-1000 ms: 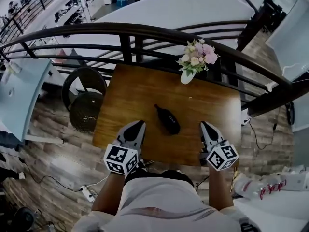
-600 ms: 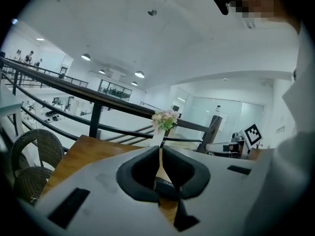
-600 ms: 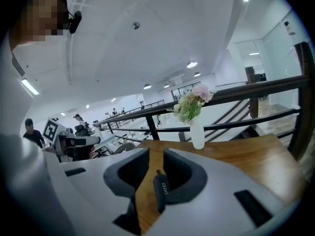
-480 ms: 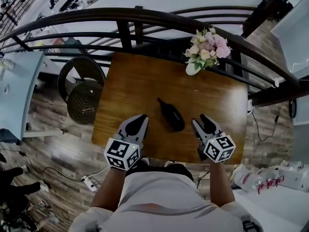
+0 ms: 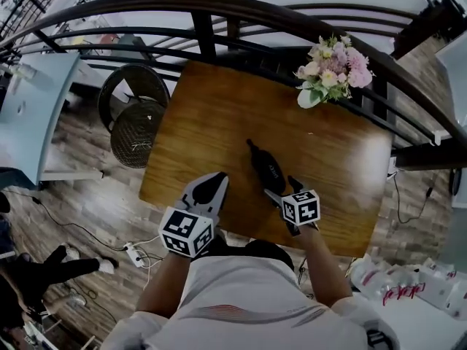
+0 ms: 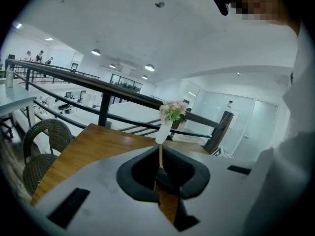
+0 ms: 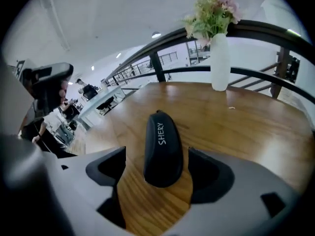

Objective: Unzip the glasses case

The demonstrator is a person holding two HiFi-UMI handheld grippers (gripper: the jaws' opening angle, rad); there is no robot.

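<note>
A black zipped glasses case (image 5: 268, 169) with white lettering lies near the middle of the wooden table (image 5: 211, 115), its long axis pointing away from me. My right gripper (image 5: 282, 189) tilts down over the case's near end, its jaws opening. In the right gripper view the near end of the case (image 7: 163, 146) sits between the two pads (image 7: 110, 165), with a gap on each side. My left gripper (image 5: 214, 181) is shut on nothing, left of the case at the table's near edge. In the left gripper view its closed fingertips (image 6: 159, 157) point toward the far vase.
A white vase of pink flowers (image 5: 332, 68) stands at the table's far right corner. A dark curved railing (image 5: 219, 9) runs behind the table. A wicker chair (image 5: 135, 119) stands to the left. Cables and a power strip (image 5: 133, 253) lie on the floor.
My right gripper has dropped and tilted down to the case's near end, and its jaws have gone from shut to wide apart. The left gripper has sunk a little.
</note>
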